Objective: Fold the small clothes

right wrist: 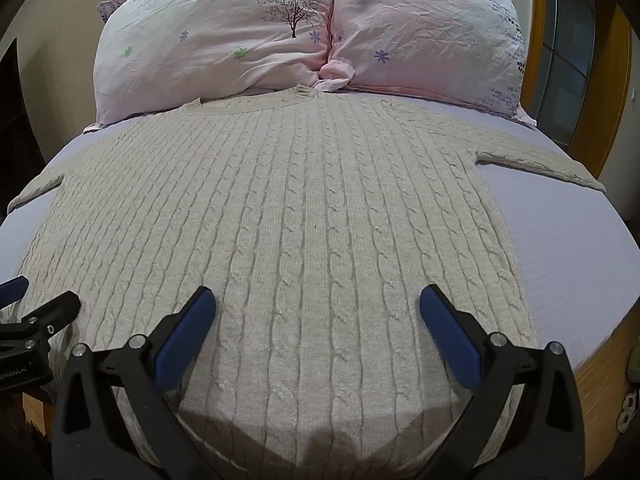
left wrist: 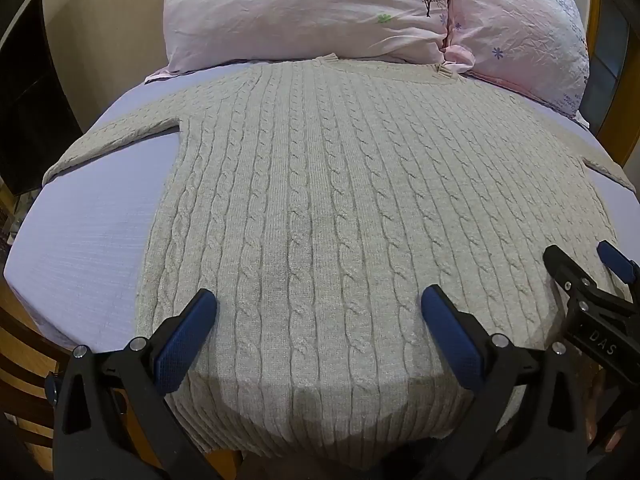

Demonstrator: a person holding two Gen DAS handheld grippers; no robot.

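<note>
A beige cable-knit sweater (left wrist: 320,200) lies spread flat on a lavender bed sheet (left wrist: 88,224), collar toward the pillows, both sleeves stretched out sideways. It also fills the right wrist view (right wrist: 304,208). My left gripper (left wrist: 318,304) is open, hovering just above the sweater's hem on its left half, holding nothing. My right gripper (right wrist: 318,304) is open above the hem on the right half, empty. The right gripper also shows at the right edge of the left wrist view (left wrist: 584,264). The left gripper shows at the left edge of the right wrist view (right wrist: 36,300).
Two pink floral pillows (left wrist: 312,12) (right wrist: 432,28) lie at the head of the bed, touching the sweater's collar. A wooden bed frame (right wrist: 600,376) runs along the right side. A dark piece of furniture (left wrist: 28,92) stands at the left.
</note>
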